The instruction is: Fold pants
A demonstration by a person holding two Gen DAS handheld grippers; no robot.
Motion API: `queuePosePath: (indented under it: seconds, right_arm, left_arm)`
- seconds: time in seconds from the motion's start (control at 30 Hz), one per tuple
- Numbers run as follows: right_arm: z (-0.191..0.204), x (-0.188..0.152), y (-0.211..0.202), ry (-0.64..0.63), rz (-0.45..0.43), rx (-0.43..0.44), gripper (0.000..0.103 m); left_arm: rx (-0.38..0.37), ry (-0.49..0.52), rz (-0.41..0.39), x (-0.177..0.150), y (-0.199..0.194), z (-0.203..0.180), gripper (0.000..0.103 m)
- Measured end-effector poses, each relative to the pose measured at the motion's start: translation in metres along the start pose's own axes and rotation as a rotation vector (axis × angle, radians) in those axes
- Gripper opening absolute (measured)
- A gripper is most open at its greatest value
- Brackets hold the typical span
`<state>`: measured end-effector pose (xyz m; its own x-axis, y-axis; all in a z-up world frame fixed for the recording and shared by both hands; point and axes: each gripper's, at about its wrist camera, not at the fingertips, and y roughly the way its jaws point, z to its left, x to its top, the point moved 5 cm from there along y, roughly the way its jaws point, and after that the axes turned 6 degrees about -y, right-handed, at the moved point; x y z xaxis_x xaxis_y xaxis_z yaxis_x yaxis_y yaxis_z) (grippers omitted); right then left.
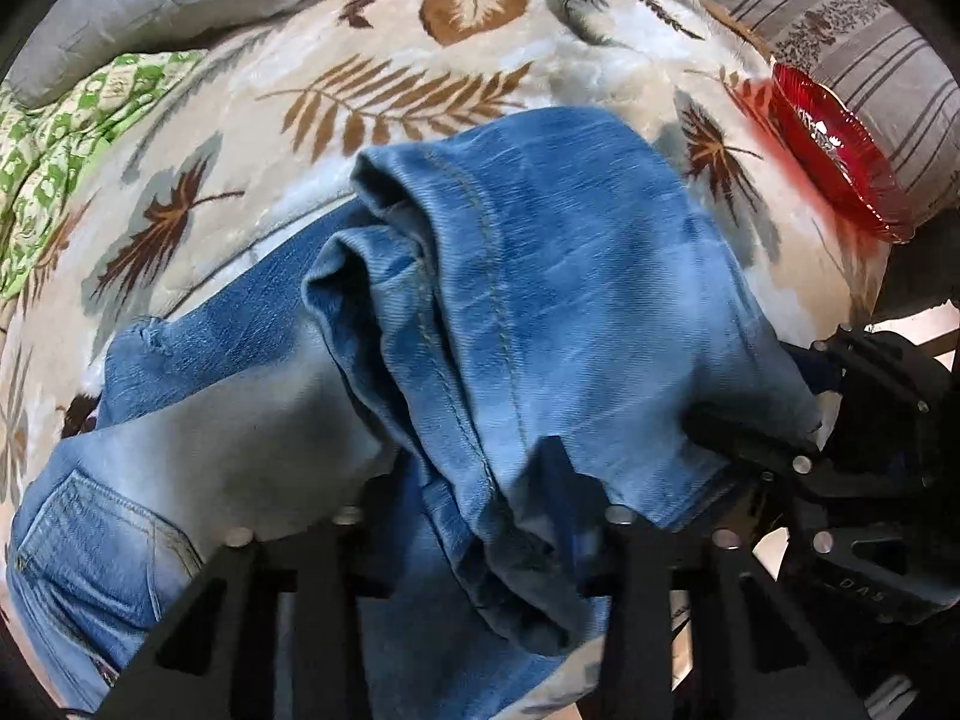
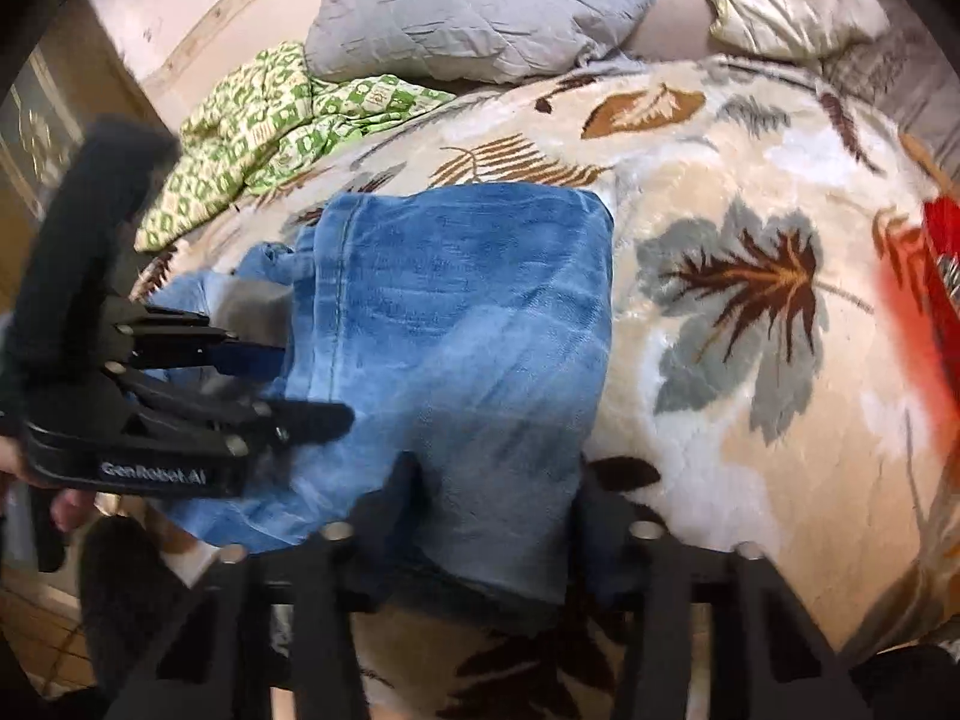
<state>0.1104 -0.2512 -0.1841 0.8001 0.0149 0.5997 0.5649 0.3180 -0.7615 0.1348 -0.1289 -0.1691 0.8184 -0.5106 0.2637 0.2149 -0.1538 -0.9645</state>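
Light blue jeans [image 1: 510, 312] lie partly folded on a leaf-patterned blanket [image 1: 372, 96]. The leg part is lifted and draped over my left gripper [image 1: 480, 516], whose fingers are hidden in the denim; it looks shut on the cloth. The waist and back pocket [image 1: 90, 540] lie lower left. My right gripper [image 2: 492, 516] is shut on the near edge of the jeans [image 2: 456, 324]. It shows from the side in the left wrist view [image 1: 750, 438]. The left gripper shows in the right wrist view [image 2: 288, 384], its fingers clamped on the jeans' left edge.
A red glass dish [image 1: 840, 162] sits on the blanket at the right, also in the right wrist view [image 2: 942, 276]. A grey pillow [image 2: 480, 6] and a green patterned cloth [image 2: 258, 132] lie at the far side. A striped pillow [image 1: 810, 6] lies behind the dish.
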Motion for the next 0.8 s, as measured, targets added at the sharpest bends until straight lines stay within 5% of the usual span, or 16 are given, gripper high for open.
queuePosePath:
  seconds: [0.07, 0.2, 0.47, 0.63, 0.8]
  right_arm:
    - [0.000, 0.000, -0.001, -0.002, 0.003, -0.006, 0.044]
    - [-0.005, -0.002, 0.002, 0.034, 0.009, 0.030, 0.064]
    - [0.006, -0.003, 0.004, -0.021, 0.019, 0.010, 0.078]
    - [0.001, -0.002, 0.001, 0.030, 0.031, 0.048, 0.078]
    - [-0.002, 0.000, 0.001, 0.064, 0.043, 0.082, 0.078]
  left_arm:
    - [0.031, 0.050, -0.030, -0.005, -0.005, -0.007, 0.043]
    - [0.114, 0.037, -0.122, -0.009, -0.036, -0.007, 0.087]
    - [0.157, 0.019, -0.160, -0.006, -0.063, 0.019, 0.087]
    - [0.124, -0.004, -0.156, 0.044, -0.060, 0.035, 0.087]
    - [0.092, 0.096, -0.082, 0.081, -0.041, 0.034, 0.087]
